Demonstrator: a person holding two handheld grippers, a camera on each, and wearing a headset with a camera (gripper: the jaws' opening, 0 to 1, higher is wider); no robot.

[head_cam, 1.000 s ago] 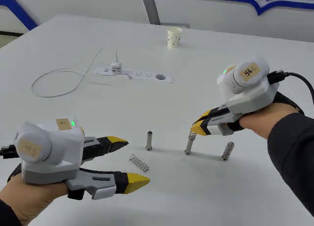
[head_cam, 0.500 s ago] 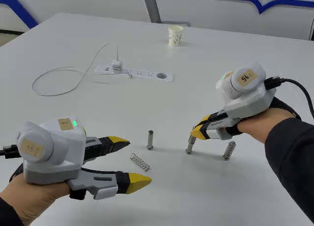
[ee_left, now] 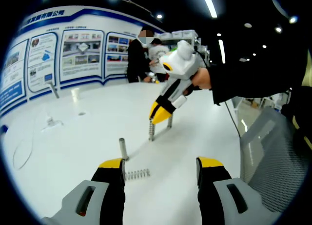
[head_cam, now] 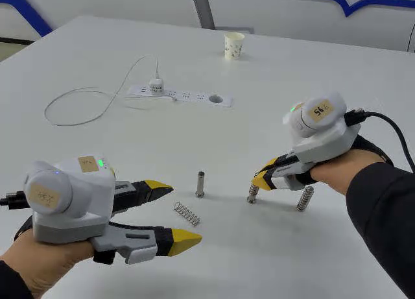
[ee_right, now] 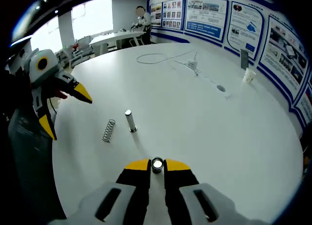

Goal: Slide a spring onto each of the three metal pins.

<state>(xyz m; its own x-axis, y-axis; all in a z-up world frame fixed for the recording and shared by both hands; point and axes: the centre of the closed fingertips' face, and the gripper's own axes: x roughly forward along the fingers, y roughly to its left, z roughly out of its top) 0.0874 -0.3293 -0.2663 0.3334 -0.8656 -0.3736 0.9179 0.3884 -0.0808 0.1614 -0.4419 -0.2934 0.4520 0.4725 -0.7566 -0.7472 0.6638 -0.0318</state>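
White tabletop (head_cam: 130, 150), where the right gripper (head_cam: 262, 180) pinches narrow round the middle pin (ee_right: 157, 164), seemingly seating its spring (head_cam: 253, 194), while the left gripper (ee_left: 161, 162) hangs wide near the loose spring (head_cam: 185, 213), ready for the bare left pin (head_cam: 200, 183).

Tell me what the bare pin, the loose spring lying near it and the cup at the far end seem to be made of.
Bare pin: metal by the look, grey with a dull sheen, its top glinting. Loose spring: thin silvery wire coil, likely steel. Cup: probably paper, matte white with small printed marks; too far to be sure.
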